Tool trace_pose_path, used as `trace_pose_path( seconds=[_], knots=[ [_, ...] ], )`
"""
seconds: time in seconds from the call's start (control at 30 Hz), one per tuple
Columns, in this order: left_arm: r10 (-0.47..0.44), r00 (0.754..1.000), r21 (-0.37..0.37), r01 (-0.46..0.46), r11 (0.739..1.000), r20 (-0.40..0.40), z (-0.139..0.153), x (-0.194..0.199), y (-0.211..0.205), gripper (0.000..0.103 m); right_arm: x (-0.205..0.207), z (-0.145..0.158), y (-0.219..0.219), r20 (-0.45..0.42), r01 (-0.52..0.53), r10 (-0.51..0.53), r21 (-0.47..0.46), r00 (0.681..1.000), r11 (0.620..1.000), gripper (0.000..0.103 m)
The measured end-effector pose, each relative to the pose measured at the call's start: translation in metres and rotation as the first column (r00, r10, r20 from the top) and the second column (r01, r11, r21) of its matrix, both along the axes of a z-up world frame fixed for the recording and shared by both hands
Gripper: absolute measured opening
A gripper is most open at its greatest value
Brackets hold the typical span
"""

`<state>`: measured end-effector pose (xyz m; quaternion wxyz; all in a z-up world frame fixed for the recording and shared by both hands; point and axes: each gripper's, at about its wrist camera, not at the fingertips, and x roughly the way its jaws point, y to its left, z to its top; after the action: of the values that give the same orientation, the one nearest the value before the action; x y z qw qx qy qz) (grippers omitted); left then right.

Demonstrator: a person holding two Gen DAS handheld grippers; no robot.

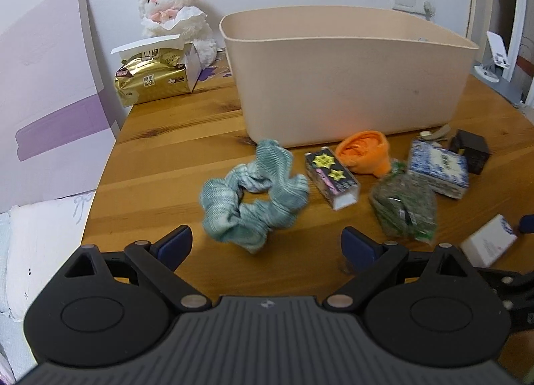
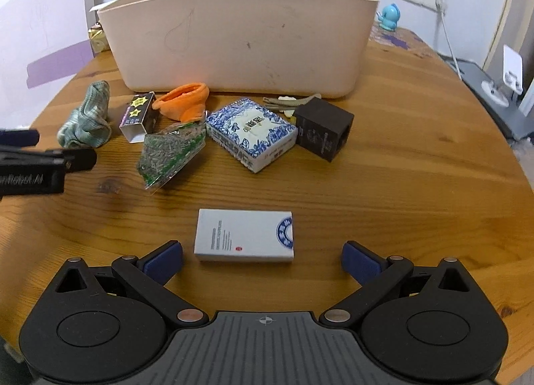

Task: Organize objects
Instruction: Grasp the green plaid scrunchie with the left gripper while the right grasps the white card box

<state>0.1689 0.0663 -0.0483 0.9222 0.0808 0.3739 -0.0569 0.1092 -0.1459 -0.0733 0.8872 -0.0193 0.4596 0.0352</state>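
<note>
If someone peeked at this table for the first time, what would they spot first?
Probably the big beige bin standing at the back of the wooden table, with a jumble of small things in front of it: a teal scrunchie, an orange pouch and a blue-patterned box. A white box lies alone, nearest the open right hand-held gripper. A plush lamb peeks from behind.

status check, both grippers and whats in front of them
Left gripper open, facing teal scrunchie. Right gripper open, facing white box. Bin unobstructed.

The left gripper [image 1: 267, 248] is level and low, its jaws spread wide with nothing between them. The right gripper [image 2: 262, 260] matches it, jaws wide apart.
</note>
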Motion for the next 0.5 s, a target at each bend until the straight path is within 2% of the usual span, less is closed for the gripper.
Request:
trace_pose_path(
  seconds=[0.1, 0.13, 0.23, 0.3, 0.47, 0.5],
  knots=[
    [-0.006, 1.0, 0.008, 0.006, 1.0, -0.004, -0.005, 0.013, 0.003, 0.096, 0.001, 0.0, 0.0, 0.012, 0.0, 0.0, -0.001, 1.0, 1.0, 0.1],
    [-0.007, 1.0, 0.008, 0.007, 1.0, -0.009, -0.007, 0.017, 0.005, 0.094, 0.001, 0.001, 0.0, 0.019, 0.002, -0.002, 0.001, 1.0, 1.0, 0.096],
    [-0.02, 0.999, -0.012, 0.02, 1.0, -0.035, -0.012, 0.026, 0.009, 0.078, 0.002, 0.003, -0.001, 0.031, 0.003, -0.003, 0.002, 1.0, 1.0, 0.088],
    [-0.025, 0.999, -0.04, 0.024, 0.999, -0.036, -0.012, 0.027, 0.012, 0.071, 0.003, 0.003, -0.001, 0.034, -0.002, 0.001, 0.008, 0.999, 1.0, 0.084],
    [-0.053, 0.998, -0.069, 0.051, 0.996, -0.027, -0.011, 0.028, 0.011, 0.039, 0.002, 0.006, -0.002, 0.049, -0.011, 0.011, 0.011, 0.999, 1.0, 0.059],
    [-0.058, 0.998, -0.067, 0.056, 0.996, -0.025, -0.01, 0.027, 0.01, 0.037, 0.002, 0.006, -0.002, 0.051, -0.015, 0.014, 0.012, 0.999, 1.0, 0.057]
  ],
)
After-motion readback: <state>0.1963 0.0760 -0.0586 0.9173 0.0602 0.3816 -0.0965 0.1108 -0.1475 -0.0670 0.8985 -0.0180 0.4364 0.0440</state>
